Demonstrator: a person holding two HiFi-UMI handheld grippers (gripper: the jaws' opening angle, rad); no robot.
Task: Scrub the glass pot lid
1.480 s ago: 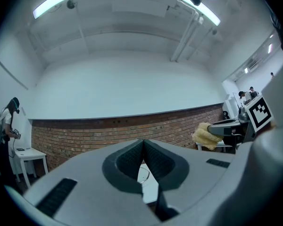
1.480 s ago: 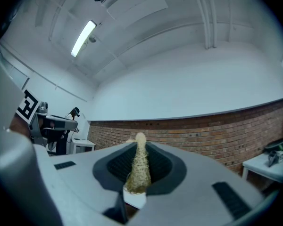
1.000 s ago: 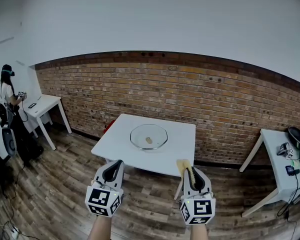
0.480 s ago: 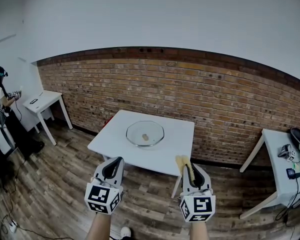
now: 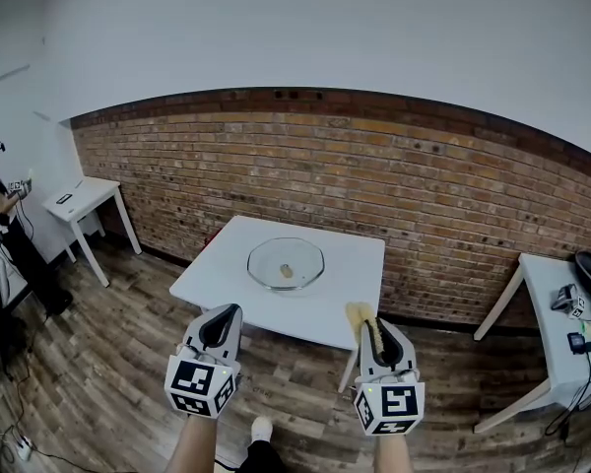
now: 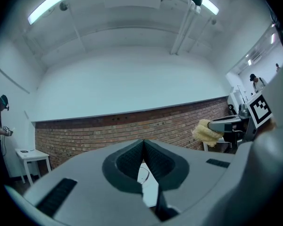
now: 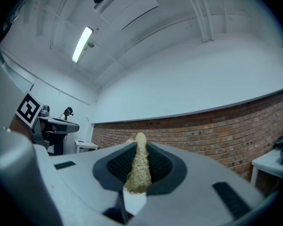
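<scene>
A round glass pot lid (image 5: pixel 286 263) with a small knob lies on a white table (image 5: pixel 227 284) in front of a brick wall, well ahead of both grippers. My left gripper (image 5: pixel 221 321) is shut with nothing in it; the lid (image 6: pixel 143 175) shows small past its closed jaws. My right gripper (image 5: pixel 368 328) is shut on a yellow fibrous scrubbing pad (image 5: pixel 360 315), which stands up between the pads (image 7: pixel 139 166). From the left gripper view the pad (image 6: pixel 205 132) is seen at the right gripper's tip. Both grippers hang over the wooden floor, short of the table's near edge.
A small white side table (image 5: pixel 79 205) stands at the far left, with a person (image 5: pixel 0 215) beside it. Another white table (image 5: pixel 552 304) with dark gear is at the right. My shoe (image 5: pixel 261 430) shows on the wooden floor below the grippers.
The view has shifted slightly: the table and lid sit a bit higher and left in the head view. The person at the left has slid toward the frame's edge. Both grippers stay shut.
</scene>
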